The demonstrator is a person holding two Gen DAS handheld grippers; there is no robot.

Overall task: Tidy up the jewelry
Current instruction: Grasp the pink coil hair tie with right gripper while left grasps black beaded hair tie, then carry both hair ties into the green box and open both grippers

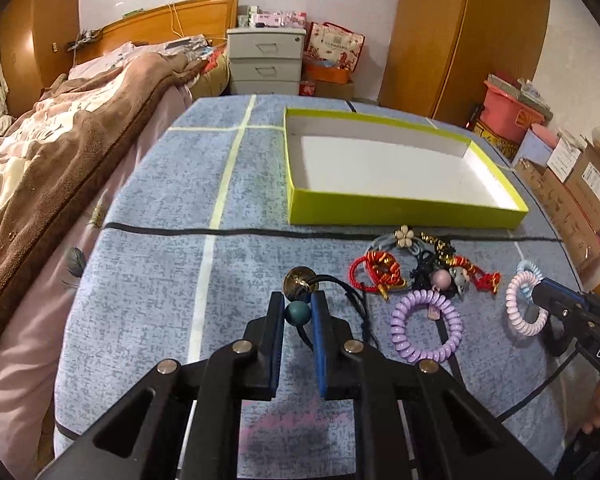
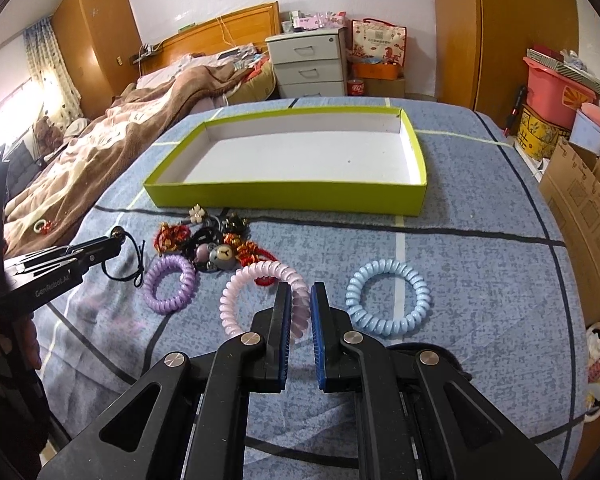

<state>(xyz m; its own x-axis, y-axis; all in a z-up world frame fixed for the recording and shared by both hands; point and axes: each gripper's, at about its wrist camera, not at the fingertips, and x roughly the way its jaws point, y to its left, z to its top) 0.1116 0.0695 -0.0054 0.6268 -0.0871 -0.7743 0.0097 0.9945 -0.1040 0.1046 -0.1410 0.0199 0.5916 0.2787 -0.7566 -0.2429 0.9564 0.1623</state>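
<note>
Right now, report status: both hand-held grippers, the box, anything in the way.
Left hand-held gripper shut on teal bead hair tie. Right hand-held gripper shut on pink coil tie. Green box empty, path clear.

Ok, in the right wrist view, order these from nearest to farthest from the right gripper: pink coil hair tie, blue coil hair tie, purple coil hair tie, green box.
1. Pink coil hair tie: clamped in the right gripper.
2. Blue coil hair tie: just right of the fingers.
3. Purple coil hair tie: farther off to the left.
4. Green box: beyond all three, at the back.
</note>
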